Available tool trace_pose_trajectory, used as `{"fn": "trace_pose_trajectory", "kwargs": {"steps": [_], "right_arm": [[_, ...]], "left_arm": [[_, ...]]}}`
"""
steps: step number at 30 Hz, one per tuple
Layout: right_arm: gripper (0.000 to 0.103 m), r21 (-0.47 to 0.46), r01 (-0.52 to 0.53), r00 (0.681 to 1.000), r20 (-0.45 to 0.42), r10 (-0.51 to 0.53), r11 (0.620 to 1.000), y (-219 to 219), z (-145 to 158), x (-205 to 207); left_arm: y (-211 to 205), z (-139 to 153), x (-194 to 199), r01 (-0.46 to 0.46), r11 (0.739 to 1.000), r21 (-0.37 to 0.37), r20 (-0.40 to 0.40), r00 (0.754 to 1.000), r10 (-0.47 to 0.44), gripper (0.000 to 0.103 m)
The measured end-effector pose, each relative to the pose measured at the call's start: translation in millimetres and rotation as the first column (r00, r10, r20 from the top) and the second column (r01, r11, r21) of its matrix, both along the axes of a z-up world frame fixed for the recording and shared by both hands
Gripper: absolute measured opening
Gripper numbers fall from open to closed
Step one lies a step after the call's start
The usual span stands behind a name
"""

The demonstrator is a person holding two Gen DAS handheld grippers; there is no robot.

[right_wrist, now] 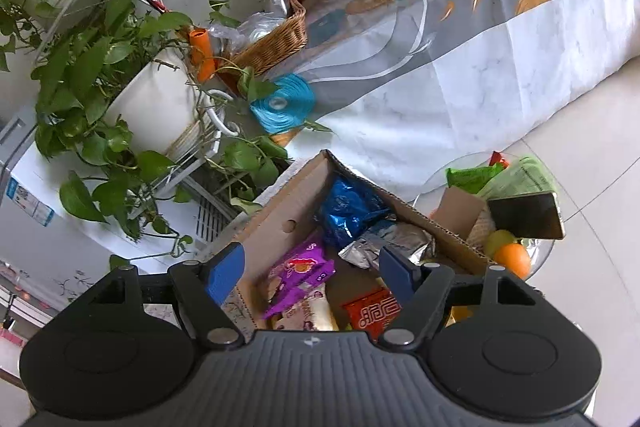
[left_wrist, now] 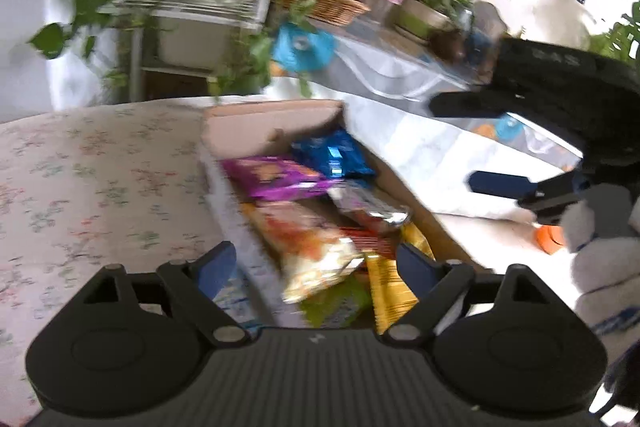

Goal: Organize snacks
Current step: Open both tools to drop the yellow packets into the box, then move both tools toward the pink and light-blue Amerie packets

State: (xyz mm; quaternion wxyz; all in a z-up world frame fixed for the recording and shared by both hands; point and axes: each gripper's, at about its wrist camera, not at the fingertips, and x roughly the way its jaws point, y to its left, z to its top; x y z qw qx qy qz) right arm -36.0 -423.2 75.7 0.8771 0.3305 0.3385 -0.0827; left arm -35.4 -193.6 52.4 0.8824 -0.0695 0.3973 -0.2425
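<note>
An open cardboard box (left_wrist: 256,131) rests on a floral cloth, full of snack packets: a purple one (left_wrist: 276,177), a blue one (left_wrist: 336,155), a silver one (left_wrist: 368,207) and an orange-and-white one (left_wrist: 312,247). My left gripper (left_wrist: 316,263) hovers open over the box's near end; the orange-and-white packet lies between its fingers, untouched by the pads. At the right, my right gripper (left_wrist: 480,145) is held by a gloved hand (left_wrist: 600,251). In the right wrist view the right gripper (right_wrist: 312,267) stands open above the box (right_wrist: 280,215), over the purple packet (right_wrist: 300,275) and a red one (right_wrist: 372,311).
A glass side table (right_wrist: 540,251) to the right of the box carries an orange (right_wrist: 514,261), a dark slab (right_wrist: 524,215) and a green bag (right_wrist: 472,175). Behind it stand potted plants (right_wrist: 100,75), a wicker basket (right_wrist: 276,43) and a long table with a patterned cloth (right_wrist: 460,75).
</note>
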Motion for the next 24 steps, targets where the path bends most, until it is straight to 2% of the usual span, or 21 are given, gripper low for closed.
{"fn": "trace_pose_trajectory", "kwargs": {"steps": [6,11,24], "right_arm": [[0.084,0.032,-0.077,0.997,0.02,0.077,0.996,10.3,1.5,4.7],[0.086,0.037,-0.165,0.986,0.033,0.164,0.986,25.9,3.6,9.5],[0.089,0.038,-0.321,0.947,0.034,0.32,0.946,54.3,6.0,15.7]], "left_arm": [[36.4,-11.8,-2.1,-0.079,0.996,0.044,-0.013,0.997,0.08,0.087],[51.0,-27.2,-10.0,-0.084,0.992,0.098,-0.024,0.996,0.086,0.087],[31.0,-74.5,-23.9,-0.001,0.97,0.241,-0.046,0.999,0.013,0.087]]}}
